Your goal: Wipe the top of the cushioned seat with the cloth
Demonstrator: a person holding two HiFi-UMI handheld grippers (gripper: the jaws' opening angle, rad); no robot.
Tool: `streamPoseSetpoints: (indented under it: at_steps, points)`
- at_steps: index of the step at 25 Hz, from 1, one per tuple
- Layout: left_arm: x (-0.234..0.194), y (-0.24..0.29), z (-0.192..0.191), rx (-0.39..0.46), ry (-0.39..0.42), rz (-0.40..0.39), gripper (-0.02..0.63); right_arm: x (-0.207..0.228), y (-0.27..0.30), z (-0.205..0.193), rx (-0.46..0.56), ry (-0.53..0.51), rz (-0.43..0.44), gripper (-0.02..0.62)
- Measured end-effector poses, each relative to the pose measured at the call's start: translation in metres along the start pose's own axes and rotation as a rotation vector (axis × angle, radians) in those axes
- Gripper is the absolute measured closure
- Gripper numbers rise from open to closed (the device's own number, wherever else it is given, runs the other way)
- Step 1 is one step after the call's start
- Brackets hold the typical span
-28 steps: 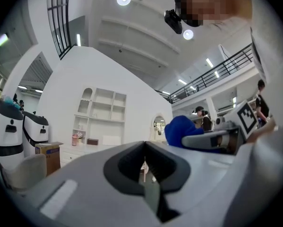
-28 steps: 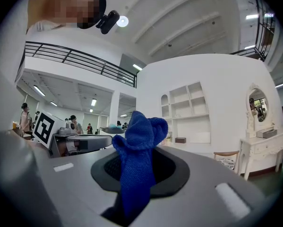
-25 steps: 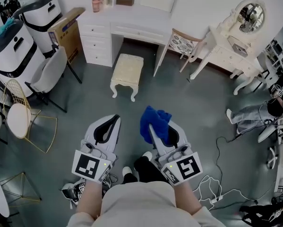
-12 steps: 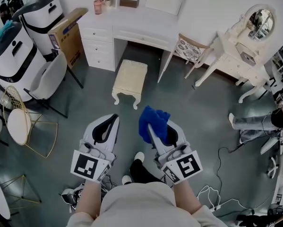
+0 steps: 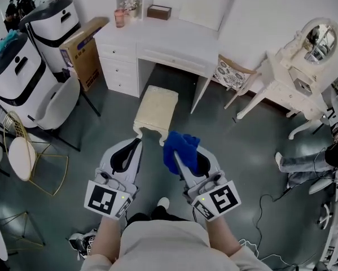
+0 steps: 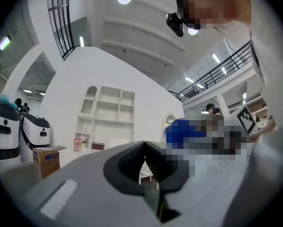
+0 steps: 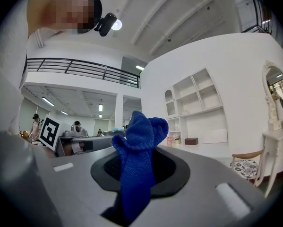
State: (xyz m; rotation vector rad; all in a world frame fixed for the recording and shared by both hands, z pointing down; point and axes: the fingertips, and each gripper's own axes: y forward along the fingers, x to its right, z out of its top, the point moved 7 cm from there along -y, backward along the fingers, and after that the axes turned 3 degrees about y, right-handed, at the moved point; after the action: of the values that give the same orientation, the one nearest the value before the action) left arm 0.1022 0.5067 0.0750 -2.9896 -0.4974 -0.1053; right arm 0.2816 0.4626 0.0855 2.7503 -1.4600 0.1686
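Your right gripper (image 5: 185,154) has its jaws clamped on the cloth (image 5: 178,143), bunched past the tips, likely for wiping. Your left gripper (image 5: 135,144) has its jaws together, empty. The seat (image 5: 156,110) stands ahead of both, untouched.

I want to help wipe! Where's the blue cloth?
In the head view the blue cloth is clamped in the right gripper, just right of centre, near the front edge of the cream cushioned seat.
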Motion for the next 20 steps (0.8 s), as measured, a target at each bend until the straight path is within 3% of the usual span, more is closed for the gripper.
streamPoseSetpoints:
  at_steps: [10, 20]
  points:
    - [-0.008, 0.037, -0.007, -0.025, 0.020, 0.016, 0.606, 0.037, 0.017, -0.005, 0.009, 0.031, 0.008, 0.503]
    - [-0.033, 0.080, -0.019, -0.039, 0.007, -0.040, 0.606, 0.072, 0.043, -0.010, 0.013, 0.058, -0.067, 0.503]
